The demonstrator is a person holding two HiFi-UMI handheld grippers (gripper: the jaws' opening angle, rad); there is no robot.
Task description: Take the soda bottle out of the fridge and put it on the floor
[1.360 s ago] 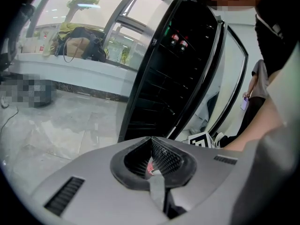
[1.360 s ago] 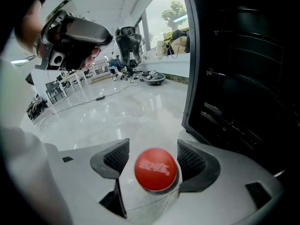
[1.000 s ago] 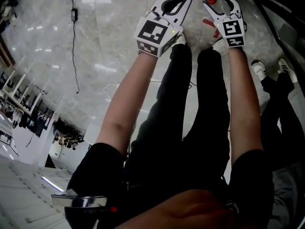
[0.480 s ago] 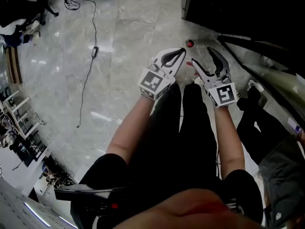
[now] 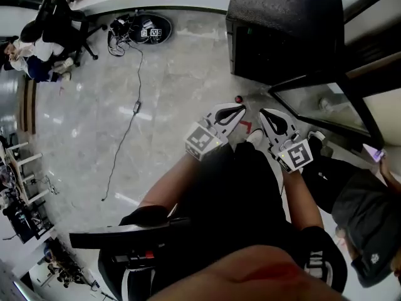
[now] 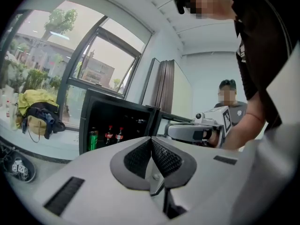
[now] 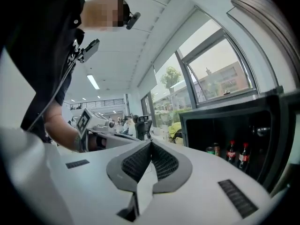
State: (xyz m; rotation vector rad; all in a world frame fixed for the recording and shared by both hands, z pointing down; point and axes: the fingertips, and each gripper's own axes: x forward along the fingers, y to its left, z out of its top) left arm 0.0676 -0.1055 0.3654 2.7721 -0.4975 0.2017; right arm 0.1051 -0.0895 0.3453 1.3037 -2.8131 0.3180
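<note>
Just in front of the fridge, out on the floor, the soda bottle is standing, or so I'm reading that small red cap seen from above. More red-capped bottles are sitting inside the fridge. The left tool is hovering short of the fridge, jaws pressed together on nothing. The right tool is riding alongside; its jaws have just been closing and are meeting with nothing between them. I'm judging that bottle to be hefty if full, stiff-walled, smooth and likely slick, tall enough to be tipping easily. So I'm favouring a grip around the body below the shoulder, not the cap.
</note>
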